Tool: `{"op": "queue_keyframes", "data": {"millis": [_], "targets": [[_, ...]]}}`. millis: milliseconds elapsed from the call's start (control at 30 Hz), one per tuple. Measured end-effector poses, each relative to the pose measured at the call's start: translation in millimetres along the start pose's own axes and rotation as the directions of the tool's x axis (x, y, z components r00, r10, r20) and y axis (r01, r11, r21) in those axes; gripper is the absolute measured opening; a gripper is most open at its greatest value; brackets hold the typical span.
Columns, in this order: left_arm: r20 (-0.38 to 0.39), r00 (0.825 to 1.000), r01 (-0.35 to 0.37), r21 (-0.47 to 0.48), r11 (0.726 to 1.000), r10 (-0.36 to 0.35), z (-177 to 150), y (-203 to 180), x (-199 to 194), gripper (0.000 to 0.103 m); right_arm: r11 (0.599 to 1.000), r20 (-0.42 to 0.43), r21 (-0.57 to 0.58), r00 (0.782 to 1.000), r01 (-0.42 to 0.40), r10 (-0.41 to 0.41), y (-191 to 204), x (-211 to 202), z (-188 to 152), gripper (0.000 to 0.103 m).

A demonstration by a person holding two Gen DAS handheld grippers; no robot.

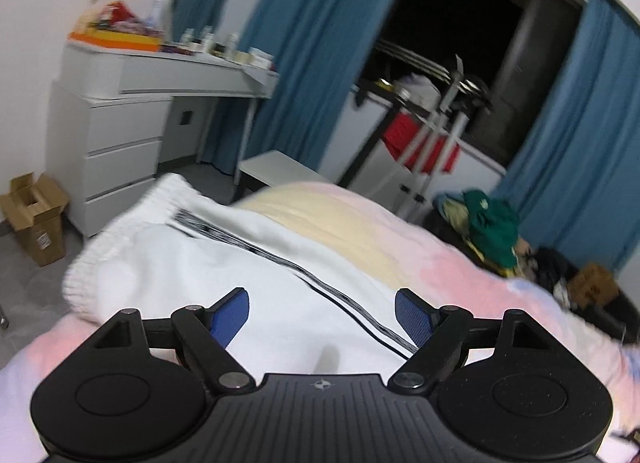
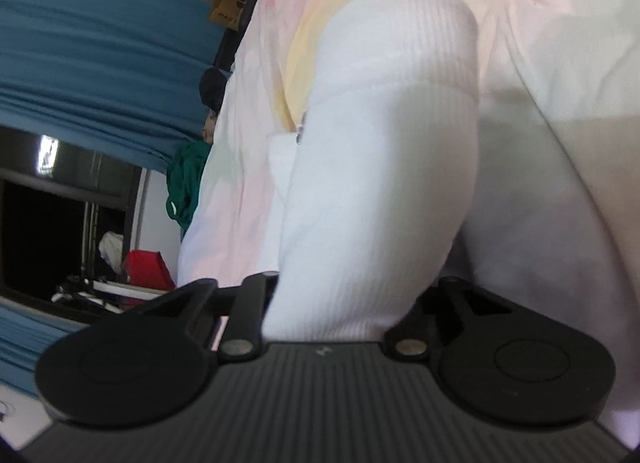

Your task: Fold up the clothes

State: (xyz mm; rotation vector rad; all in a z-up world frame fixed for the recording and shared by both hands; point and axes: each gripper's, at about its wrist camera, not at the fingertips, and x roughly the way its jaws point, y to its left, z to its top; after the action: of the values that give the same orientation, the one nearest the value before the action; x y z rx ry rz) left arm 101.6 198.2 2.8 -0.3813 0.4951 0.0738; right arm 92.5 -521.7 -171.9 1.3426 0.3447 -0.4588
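The left tongs (image 1: 322, 317) hover spread wide over the white zip-up jacket (image 1: 224, 263) on the pastel bedspread (image 1: 440, 259), while the right tongs (image 2: 340, 303) clamp its ribbed cuff (image 2: 400, 75).

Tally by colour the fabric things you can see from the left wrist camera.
White: 1, the garment under the open left tool
Blue: 2, the curtains
Green: 1, the crumpled cloth
Red: 1, the cloth on the rack
Pastel: 1, the bedspread
Total: 6
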Motion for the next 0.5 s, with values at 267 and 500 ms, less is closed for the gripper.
{"op": "queue_keyframes", "data": {"millis": [267,500], "targets": [[-0.095,0.994,0.067,0.175,0.982,-0.051,-44,-62,54,0.082,0.999,0.011,-0.042,1.0,-0.005,0.005,4,-2,0,0.021],[-0.131,0.991,0.007,0.333,0.943,0.038,-76,-72,77,0.082,0.994,0.039,-0.101,0.998,-0.043,0.047,23,-4,-1,0.02]]}}
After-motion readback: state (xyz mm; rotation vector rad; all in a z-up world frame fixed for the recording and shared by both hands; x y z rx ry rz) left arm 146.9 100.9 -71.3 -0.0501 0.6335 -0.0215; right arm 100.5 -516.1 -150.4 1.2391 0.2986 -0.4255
